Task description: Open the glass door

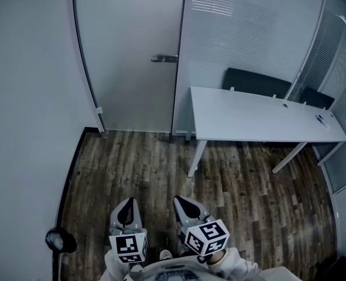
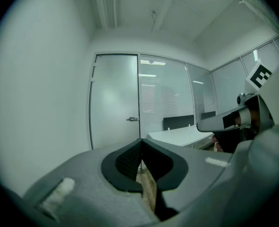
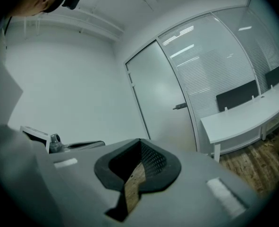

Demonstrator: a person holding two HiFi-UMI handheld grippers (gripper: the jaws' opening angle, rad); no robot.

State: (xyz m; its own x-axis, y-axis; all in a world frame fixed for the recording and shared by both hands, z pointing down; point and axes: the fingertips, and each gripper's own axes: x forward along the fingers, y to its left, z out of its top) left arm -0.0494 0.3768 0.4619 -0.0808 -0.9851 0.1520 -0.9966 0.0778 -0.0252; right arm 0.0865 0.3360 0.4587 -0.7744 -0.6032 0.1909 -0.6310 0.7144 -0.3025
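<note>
The frosted glass door stands closed in the far wall, its metal lever handle on the right edge. Both grippers are held low and well short of it, above the wood floor. My left gripper and my right gripper point toward the door, side by side. In the left gripper view the jaws meet at the tips with nothing between them; door and handle lie straight ahead. The right gripper is likewise shut and empty, with the handle ahead to its right.
A white desk stands right of the door, with dark chairs behind it along a glass partition with blinds. A plain white wall runs along the left. A dark round object sits at the lower left.
</note>
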